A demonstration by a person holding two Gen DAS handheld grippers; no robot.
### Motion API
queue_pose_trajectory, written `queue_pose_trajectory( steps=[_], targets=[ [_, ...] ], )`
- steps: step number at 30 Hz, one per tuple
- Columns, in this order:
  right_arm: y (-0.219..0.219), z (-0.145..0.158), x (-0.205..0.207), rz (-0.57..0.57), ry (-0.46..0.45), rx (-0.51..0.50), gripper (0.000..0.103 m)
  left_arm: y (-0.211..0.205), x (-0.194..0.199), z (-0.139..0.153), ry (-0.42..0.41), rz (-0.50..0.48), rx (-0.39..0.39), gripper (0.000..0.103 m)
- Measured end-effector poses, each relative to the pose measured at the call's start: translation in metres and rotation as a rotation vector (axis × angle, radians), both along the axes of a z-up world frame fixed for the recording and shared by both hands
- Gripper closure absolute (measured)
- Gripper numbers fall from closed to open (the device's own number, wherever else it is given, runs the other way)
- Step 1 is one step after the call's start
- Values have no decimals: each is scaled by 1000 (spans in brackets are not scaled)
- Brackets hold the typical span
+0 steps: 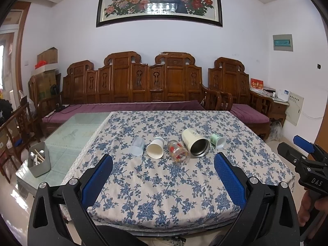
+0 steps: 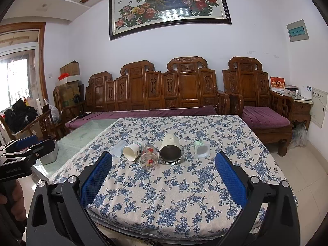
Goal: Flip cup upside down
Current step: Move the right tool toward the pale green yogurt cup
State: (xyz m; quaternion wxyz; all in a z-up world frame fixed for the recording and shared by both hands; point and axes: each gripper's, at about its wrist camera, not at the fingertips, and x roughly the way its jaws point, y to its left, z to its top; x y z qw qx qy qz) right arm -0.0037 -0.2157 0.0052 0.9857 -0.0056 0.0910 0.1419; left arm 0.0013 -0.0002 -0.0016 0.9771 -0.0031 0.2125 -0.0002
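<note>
Several cups lie on their sides in a row on the blue-flowered tablecloth (image 1: 164, 184): a clear plastic cup (image 1: 137, 146), a white paper cup (image 1: 155, 147), a glass with red flowers (image 1: 178, 150), a cream steel-lined tumbler (image 1: 195, 142) and a small green-and-white cup (image 1: 217, 140). The same row shows in the right wrist view: plastic cup (image 2: 117, 148), paper cup (image 2: 132, 150), glass (image 2: 149, 157), tumbler (image 2: 170, 150), green cup (image 2: 201, 148). My left gripper (image 1: 164, 164) is open and empty, short of the cups. My right gripper (image 2: 164, 162) is open and empty, also short of them.
A grey utensil caddy (image 1: 39, 162) stands on the bare glass tabletop (image 1: 82, 131) to the left. A carved wooden sofa (image 1: 133, 86) with purple cushions runs behind the table. The right gripper's body (image 1: 303, 164) shows at the left view's right edge.
</note>
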Motion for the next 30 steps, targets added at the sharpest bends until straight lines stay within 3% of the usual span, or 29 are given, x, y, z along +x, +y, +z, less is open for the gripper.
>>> queue_pose_trajectory(
  steps=[19,30],
  targets=[
    [0,-8,6,1,22,1,2,-3,-2,0,2,-9,5,8],
    [-7,-19,62,-4,92,-28,2,-10,43,-15,80,-69,8,8]
  ],
)
